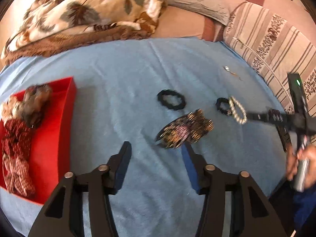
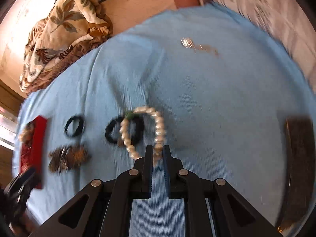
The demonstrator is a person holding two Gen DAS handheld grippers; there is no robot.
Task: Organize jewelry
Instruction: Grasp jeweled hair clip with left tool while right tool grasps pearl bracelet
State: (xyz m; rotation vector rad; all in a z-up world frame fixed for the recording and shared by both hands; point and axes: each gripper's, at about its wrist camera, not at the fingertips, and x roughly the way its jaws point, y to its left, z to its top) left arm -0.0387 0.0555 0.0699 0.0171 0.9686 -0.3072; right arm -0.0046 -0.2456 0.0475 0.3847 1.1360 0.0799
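Light blue cloth (image 1: 122, 75) covers the bed, with a leaf-print blanket (image 1: 83, 13) bunched at its far edge and a striped pillow (image 1: 272, 45) to the right. Red box (image 1: 53, 130) sits at the left of the cloth, holding fabric scrunchies (image 1: 17, 138) in brown and dark red. Left gripper (image 1: 156, 154) hovers low over the cloth, jaws spread wide, nothing between them; a beaded hair clip (image 1: 185, 130) lies just beyond its right finger. Right gripper (image 2: 158, 156) is clenched on the near side of a pearl bracelet (image 2: 158, 126), whose far side lies over a black hair tie (image 2: 112, 132). Second black hair tie (image 1: 171, 100) lies apart, between the bracelet and the box. Small silver piece (image 1: 226, 68) with a thin chain rests farther back on the cloth, well apart from the rest. Right wrist view is motion-blurred; fine detail unreadable.
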